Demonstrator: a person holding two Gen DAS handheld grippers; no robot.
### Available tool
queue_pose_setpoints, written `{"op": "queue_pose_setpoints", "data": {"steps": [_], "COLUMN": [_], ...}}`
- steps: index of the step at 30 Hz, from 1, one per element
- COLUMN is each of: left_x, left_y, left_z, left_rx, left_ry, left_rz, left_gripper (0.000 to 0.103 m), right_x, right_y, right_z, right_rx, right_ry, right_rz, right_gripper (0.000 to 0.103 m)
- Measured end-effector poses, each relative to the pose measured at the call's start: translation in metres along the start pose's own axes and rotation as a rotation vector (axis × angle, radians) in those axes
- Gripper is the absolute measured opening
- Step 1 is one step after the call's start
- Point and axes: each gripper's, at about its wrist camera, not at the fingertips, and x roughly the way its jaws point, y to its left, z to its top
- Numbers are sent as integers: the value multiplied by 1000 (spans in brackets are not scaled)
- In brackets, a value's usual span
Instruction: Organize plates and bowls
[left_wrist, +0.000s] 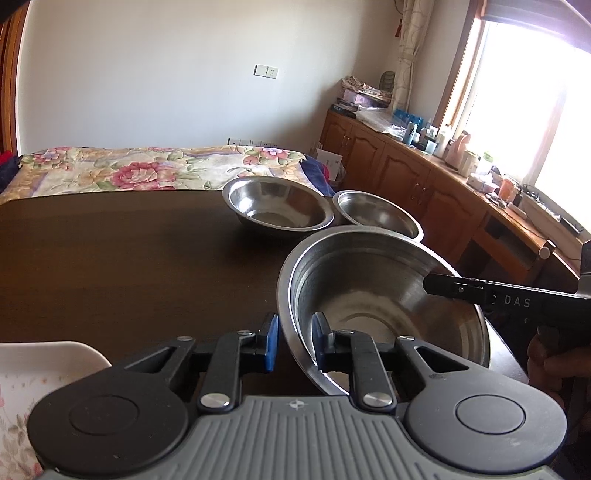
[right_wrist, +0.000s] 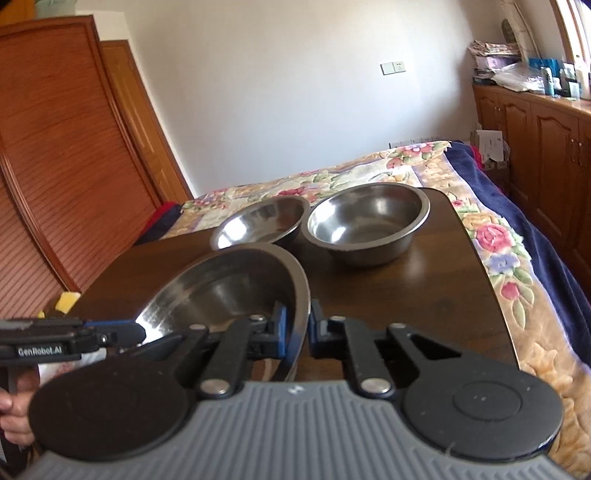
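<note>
A large steel bowl (left_wrist: 369, 295) hangs tilted just above the dark wooden table (left_wrist: 129, 258), held from both sides. My left gripper (left_wrist: 295, 320) is shut on its near left rim, one blue pad inside the wall and one outside. My right gripper (right_wrist: 297, 309) is shut on the opposite rim of the same bowl (right_wrist: 221, 291). The right gripper's finger (left_wrist: 443, 287) shows at the bowl's right edge, and the left gripper (right_wrist: 123, 332) shows at its left. Two smaller steel bowls (left_wrist: 277, 203) (left_wrist: 376, 214) stand side by side at the table's far end.
A white plate with a flower print (left_wrist: 40, 373) lies at the near left corner. A yellow sponge (right_wrist: 68, 301) sits by the left edge. A flowered bedspread (right_wrist: 498, 240) lies beyond and right of the table, with wooden cabinets (left_wrist: 406, 173) further right. A hand (left_wrist: 550, 362) holds the right gripper.
</note>
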Motion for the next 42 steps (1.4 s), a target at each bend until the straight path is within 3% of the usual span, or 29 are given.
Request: {"op": "queue_pose_setpoints", "data": {"steps": [22, 42], "left_x": [-59, -48], "left_y": [16, 29], "left_z": [-21, -30], "left_rx": [-24, -33], "left_ry": [-22, 7], "left_rz": [12, -11], "left_gripper": [21, 21], "right_x": [-12, -9], "right_y": [36, 44], "right_z": [-26, -37], "right_rx": [34, -15], "right_ry": [33, 45], "right_rz": [61, 24], "right_gripper": [11, 13]}}
